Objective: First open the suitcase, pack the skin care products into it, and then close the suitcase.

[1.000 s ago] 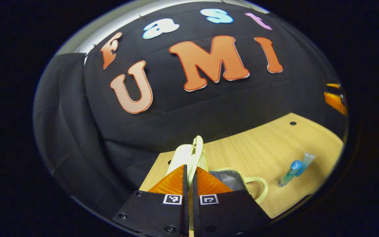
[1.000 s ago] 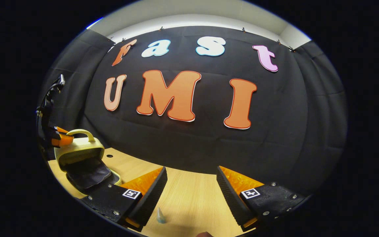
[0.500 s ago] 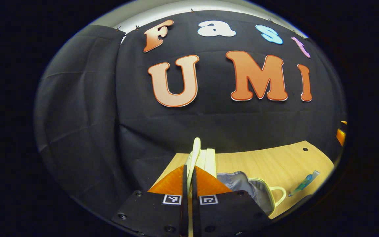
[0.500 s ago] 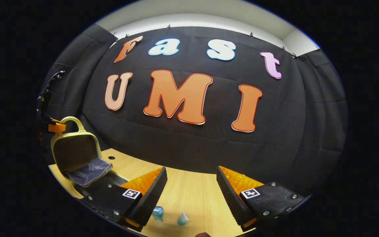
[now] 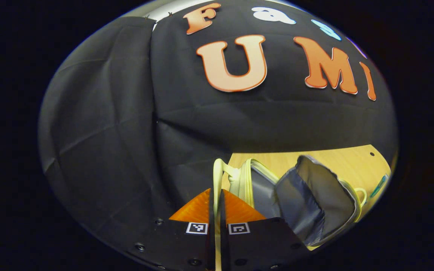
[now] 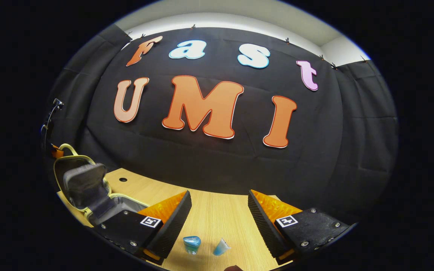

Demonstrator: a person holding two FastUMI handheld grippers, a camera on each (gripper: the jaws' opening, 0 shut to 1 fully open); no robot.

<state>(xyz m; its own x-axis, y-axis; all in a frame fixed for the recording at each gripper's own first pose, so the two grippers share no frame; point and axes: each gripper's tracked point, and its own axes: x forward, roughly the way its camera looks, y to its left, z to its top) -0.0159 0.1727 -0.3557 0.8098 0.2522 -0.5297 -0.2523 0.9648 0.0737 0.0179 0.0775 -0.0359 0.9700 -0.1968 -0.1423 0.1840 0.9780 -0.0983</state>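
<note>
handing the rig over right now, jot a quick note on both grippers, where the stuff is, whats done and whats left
Left gripper: shut on the lid handle of the suitcase, holding the lid up and open, lining exposed.
Right gripper: open, holding nothing, hovering above the table over the two skin care items.
Things: the blue-capped bottle and the small tube lie on the table just below the right gripper, right of the suitcase.
Done: suitcase opened.
Left: pick up both products, put them in the suitcase, then lower the lid to close it.
</note>
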